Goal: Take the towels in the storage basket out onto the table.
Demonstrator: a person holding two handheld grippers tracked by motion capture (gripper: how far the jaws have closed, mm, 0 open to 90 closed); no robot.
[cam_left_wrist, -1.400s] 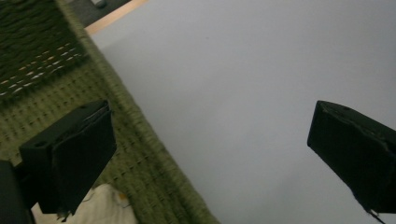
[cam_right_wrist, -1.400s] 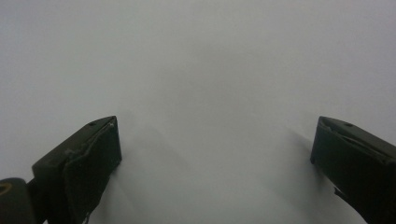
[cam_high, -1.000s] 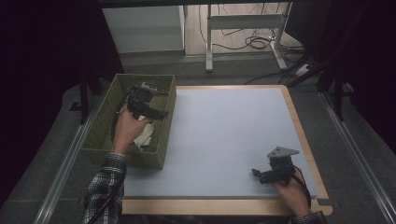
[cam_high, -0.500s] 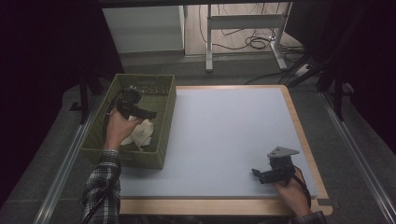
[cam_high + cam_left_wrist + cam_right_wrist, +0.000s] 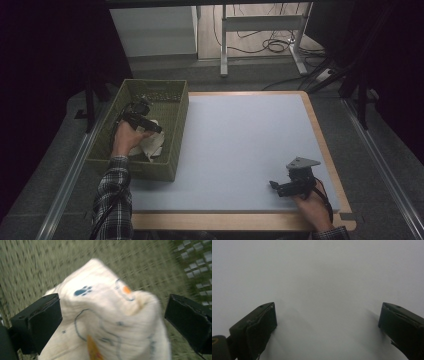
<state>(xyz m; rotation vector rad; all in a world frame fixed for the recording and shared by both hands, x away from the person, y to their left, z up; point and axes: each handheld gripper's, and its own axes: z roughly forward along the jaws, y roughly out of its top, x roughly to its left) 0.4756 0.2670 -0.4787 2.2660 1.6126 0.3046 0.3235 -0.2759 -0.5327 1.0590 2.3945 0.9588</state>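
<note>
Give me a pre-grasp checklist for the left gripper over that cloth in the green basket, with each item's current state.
1. Left gripper jaws open: ok, both stand wide apart.
2. Cream printed cloth lies between the jaws: ok, it bulges up in the gap.
3. Jaws touching the cloth: cannot tell; the left jaw looks against it, the picture is blurred.
4. Cloth inside the green basket: ok, mesh wall shows behind it.
5. Right gripper out of the way: ok, open over the bare white mat near the table's front right corner.
6. Enough fabric for a firm pinch: cannot tell.
</note>
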